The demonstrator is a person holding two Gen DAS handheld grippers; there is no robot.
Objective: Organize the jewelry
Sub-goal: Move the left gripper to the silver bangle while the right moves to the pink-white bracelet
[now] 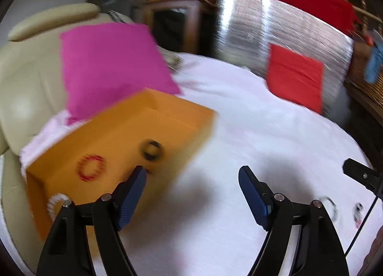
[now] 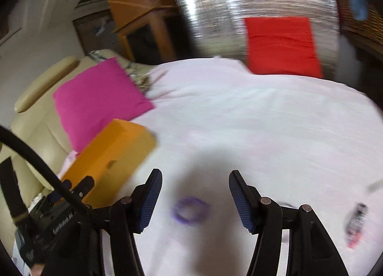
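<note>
An open orange box [image 1: 115,137] lies on a white sheet at the left. A red bracelet [image 1: 90,167], a black ring-shaped piece [image 1: 152,149] and a white bracelet [image 1: 55,201] lie in it. My left gripper [image 1: 192,174] is open and empty beside the box's right edge. In the right wrist view a purple bracelet [image 2: 190,209] lies on the sheet between the fingers of my open right gripper [image 2: 195,185]. The orange box [image 2: 112,156] is to its left. Both views are blurred.
A pink cushion [image 1: 107,65] and a cream armchair [image 1: 21,89] stand behind the box. A red cushion [image 2: 281,44] leans on a silver panel [image 2: 215,10]. Small jewelry pieces [image 2: 355,224] lie on the white sheet [image 2: 263,120] at the right, also in the left wrist view [image 1: 331,206].
</note>
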